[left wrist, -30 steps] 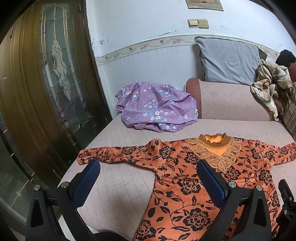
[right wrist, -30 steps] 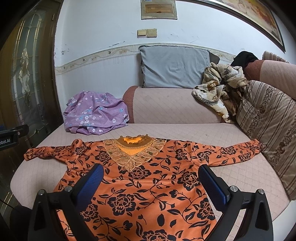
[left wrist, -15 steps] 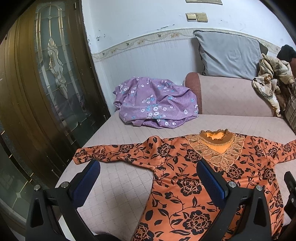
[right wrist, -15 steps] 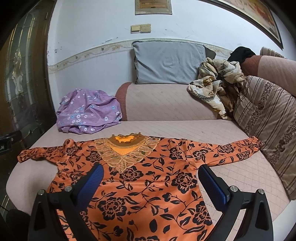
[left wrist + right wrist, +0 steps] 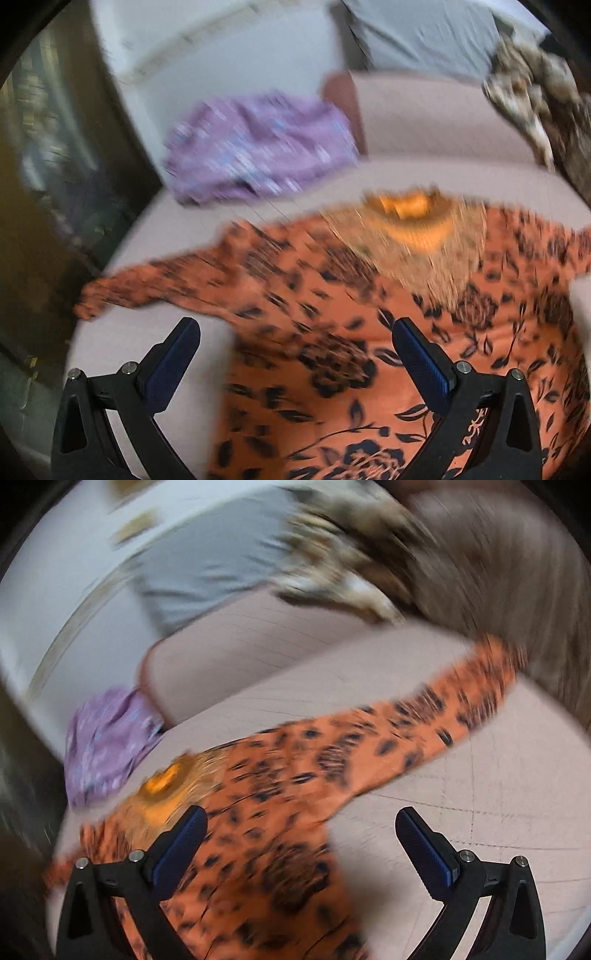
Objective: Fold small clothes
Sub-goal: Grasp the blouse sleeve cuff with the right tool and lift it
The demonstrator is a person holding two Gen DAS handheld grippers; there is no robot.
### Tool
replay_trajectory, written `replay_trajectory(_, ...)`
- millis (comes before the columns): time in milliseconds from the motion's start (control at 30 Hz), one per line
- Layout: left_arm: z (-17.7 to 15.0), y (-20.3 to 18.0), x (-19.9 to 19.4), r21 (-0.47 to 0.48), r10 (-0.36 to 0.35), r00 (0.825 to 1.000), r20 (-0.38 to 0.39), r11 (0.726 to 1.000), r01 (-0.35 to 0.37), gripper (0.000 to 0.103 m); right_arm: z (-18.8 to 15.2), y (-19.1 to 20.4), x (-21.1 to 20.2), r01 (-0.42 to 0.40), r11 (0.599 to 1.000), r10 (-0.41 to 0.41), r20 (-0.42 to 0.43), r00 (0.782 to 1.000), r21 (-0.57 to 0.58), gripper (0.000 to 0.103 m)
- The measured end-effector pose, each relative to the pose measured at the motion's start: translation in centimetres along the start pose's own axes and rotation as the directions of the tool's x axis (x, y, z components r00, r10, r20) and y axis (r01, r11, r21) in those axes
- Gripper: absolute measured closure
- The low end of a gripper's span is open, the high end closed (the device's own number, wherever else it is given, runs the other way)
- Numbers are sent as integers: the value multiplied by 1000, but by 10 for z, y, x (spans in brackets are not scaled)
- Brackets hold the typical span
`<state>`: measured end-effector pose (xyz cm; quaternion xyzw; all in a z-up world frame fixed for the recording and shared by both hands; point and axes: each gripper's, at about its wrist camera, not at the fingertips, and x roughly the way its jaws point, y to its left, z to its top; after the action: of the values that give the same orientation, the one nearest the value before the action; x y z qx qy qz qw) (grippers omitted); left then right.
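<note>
Grippers close in on an unfolded orange top

Left gripper (image 5: 295,354) and right gripper (image 5: 301,834), fingers spread and empty, hover over the orange top (image 5: 369,332); sleeves likely need pinching next.

I count one orange floral top (image 5: 332,332), one purple floral cloth (image 5: 255,155), one grey pillow (image 5: 424,33), and my two grippers, left (image 5: 295,354) and right (image 5: 301,836).

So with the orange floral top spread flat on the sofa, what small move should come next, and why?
Probably lower the open right gripper toward the right sleeve of the orange black-flowered top to fold it inward. That sleeve lies stretched out, and both the right and the left gripper hold nothing.
</note>
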<state>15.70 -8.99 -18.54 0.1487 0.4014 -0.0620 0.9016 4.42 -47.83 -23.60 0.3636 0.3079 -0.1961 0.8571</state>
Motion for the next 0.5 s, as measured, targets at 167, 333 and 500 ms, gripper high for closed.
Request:
replay_trajectory(167,-22,-30,84,10,-118,966,-228,992,124,0,43,-132,34,-35,897,40,-2,999,440,2)
replay_trajectory(333,-32,-28,95,-51,-200,961,-190,980,194,0,70,-222,41,-31,784,-33,92,995,620,20)
replay_trajectory(500,-41,-30,91,-40,-211,968,-138,977,208,0,97,-262,62,5,752,-108,115,988,659,30)
